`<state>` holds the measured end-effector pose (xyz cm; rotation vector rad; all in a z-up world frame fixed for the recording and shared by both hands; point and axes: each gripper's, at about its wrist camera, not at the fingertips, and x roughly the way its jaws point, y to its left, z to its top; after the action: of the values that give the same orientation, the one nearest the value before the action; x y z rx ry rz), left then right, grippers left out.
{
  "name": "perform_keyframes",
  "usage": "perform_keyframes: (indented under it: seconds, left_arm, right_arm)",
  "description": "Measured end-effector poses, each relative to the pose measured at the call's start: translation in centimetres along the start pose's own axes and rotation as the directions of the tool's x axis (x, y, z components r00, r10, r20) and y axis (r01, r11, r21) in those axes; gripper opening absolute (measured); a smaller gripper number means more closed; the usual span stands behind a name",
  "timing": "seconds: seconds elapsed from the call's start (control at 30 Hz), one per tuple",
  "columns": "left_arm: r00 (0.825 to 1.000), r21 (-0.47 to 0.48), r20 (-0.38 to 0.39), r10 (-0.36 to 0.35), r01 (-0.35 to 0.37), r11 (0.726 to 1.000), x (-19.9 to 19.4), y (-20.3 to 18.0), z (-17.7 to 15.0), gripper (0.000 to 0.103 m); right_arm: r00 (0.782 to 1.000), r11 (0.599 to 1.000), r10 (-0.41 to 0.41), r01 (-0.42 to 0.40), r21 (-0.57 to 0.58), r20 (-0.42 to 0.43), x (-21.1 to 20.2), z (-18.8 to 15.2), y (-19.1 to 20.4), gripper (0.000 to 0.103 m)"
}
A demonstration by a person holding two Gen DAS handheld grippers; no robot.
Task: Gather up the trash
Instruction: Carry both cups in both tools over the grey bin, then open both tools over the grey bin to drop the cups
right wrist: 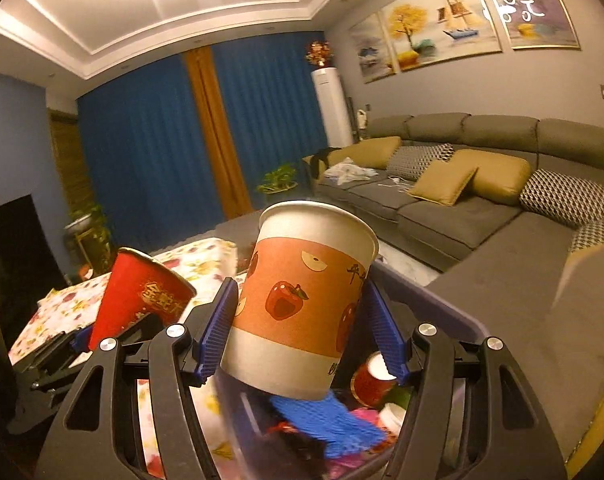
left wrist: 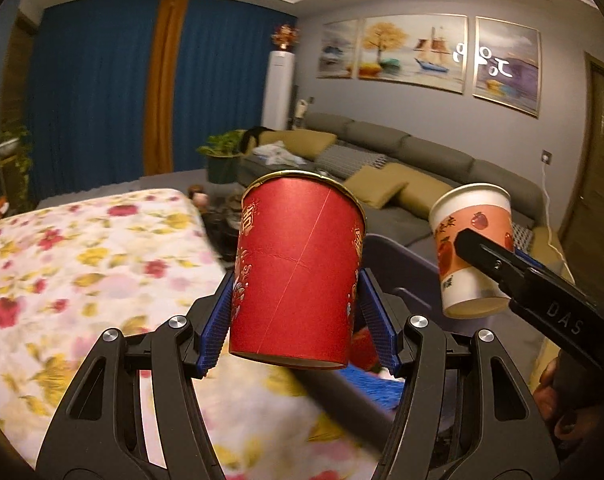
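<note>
Bin point(right wrist: 442, 300) contents: right wrist only.

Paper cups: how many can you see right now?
3. A red cup in the left gripper, an apple-print cup in the right gripper, and another red cup inside the bin. More may be buried there.

Home living room: sofa point(right wrist: 462, 208), curtains point(right wrist: 149, 152).

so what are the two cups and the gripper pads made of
Red cup: likely paper, matte, with a straight side seam, a crease and a gold rim. Apple-print cup: paper by the look, with a rolled white rim and printed band. Blue pads on the left hand-held gripper: ribbed, probably rubber or soft plastic.
</note>
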<state>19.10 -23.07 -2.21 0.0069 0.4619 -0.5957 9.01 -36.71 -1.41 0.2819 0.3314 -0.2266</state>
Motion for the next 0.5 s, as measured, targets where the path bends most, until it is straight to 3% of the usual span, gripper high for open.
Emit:
perform_keyframes:
  seconds: [0.5]
  left_arm:
    - [0.991,0.006,-0.082,-0.109,0.110,0.994,5.9,-2.3,-1.6,0.063]
  right_arm:
    - [1.000,0.997,-0.026,0.028,0.076,-0.016,1.0,-0.7,-3.1,0.067]
